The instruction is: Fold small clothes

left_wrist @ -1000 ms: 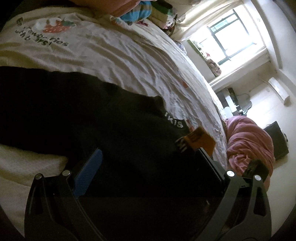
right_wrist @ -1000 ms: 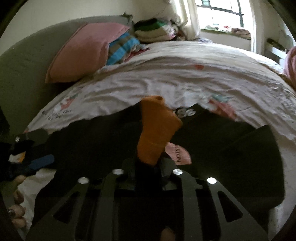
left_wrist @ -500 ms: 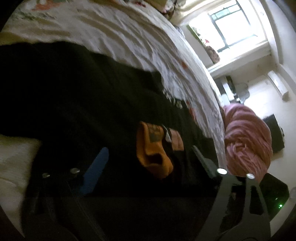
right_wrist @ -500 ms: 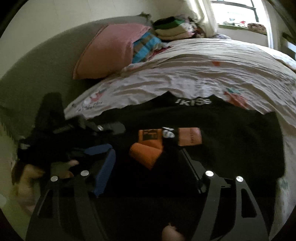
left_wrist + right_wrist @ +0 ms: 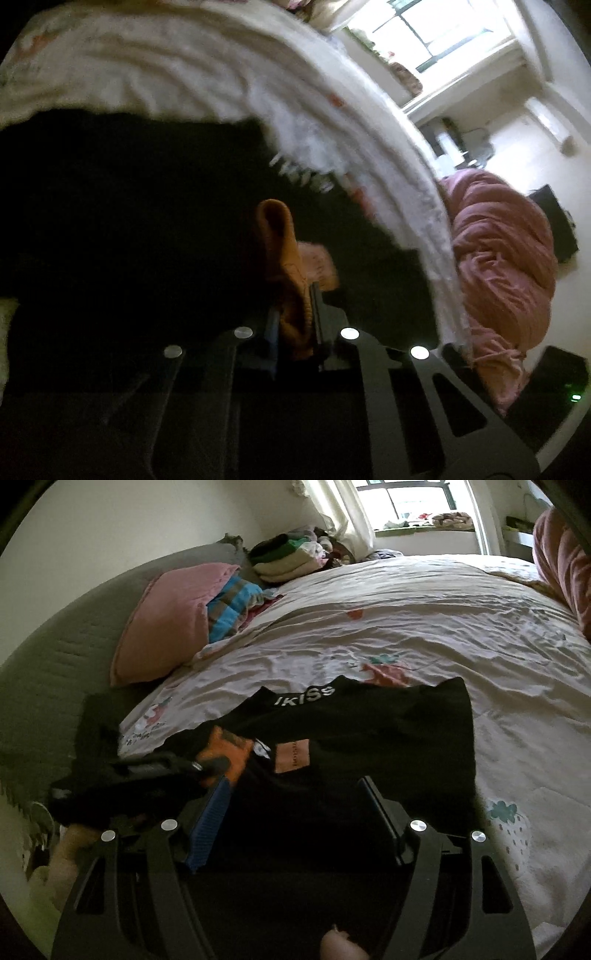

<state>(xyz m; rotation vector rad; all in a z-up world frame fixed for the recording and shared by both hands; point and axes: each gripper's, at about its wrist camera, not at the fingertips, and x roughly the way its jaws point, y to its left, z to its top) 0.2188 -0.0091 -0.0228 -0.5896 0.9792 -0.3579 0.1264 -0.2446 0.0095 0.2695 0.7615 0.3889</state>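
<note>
A bed [image 5: 424,602] with a wrinkled cream sheet printed with strawberries carries everything. Along its headboard edge lie a pink pillow [image 5: 166,620], a blue striped blanket and a stack of folded clothes [image 5: 288,559]; beyond the far side edge a pink bundle [image 5: 506,266] shows in the left wrist view.

Near the front edge of the bed a black garment [image 5: 369,738] with white lettering is spread flat, serving as the working surface. On it, toward the headboard side, sits the small orange sock [image 5: 225,753], and just beside it a pinkish-orange piece [image 5: 293,755] lies flat on the black cloth.

The left gripper [image 5: 293,317] has its jaws closed on the orange sock [image 5: 284,258], pinching it near one end so the rest stands up loosely beyond the fingers. The right gripper [image 5: 291,827] hangs over the black garment with its jaws spread wide and nothing between them.

The sock looks light, soft and limp, likely to flop and bunch rather than hold a crease. A grip at the cuff or toe edge, with both layers caught together, should suit best; a pinch at mid-length would probably let the ends sag and the fold open.
</note>
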